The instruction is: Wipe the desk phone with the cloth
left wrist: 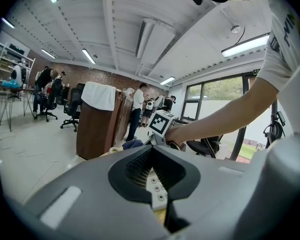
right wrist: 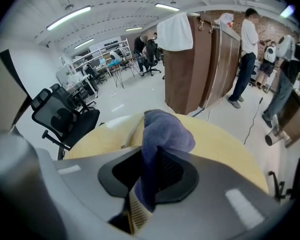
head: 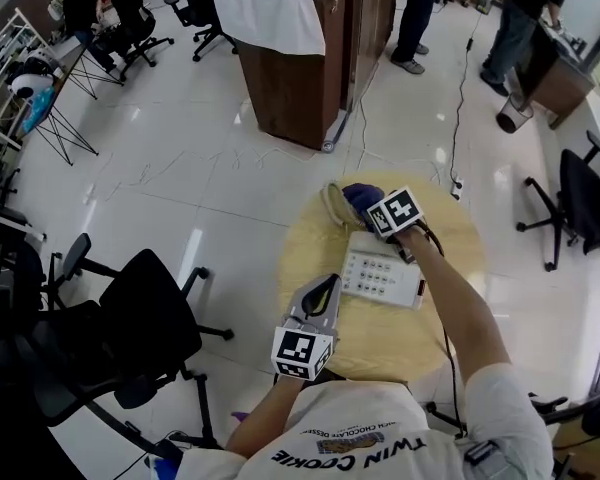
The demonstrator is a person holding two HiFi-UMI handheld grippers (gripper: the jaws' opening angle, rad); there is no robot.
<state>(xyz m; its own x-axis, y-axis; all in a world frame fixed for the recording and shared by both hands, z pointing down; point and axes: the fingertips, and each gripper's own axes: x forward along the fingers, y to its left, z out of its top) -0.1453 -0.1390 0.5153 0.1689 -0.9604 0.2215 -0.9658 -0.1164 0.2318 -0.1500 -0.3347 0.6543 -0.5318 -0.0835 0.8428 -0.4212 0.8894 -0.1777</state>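
Note:
The white desk phone lies on the round yellow table. My right gripper hovers just past the phone's far edge, shut on the blue-purple cloth. In the right gripper view the cloth bulges out above the closed jaws of the right gripper. My left gripper is at the phone's near left corner, shut with nothing in it. In the left gripper view, phone keys show through the loop below the touching tips of the left gripper.
A beige curved item lies beside the cloth. Black office chairs stand left of the table, another chair at the right. A wooden cabinet with a white towel stands behind. People stand at the back.

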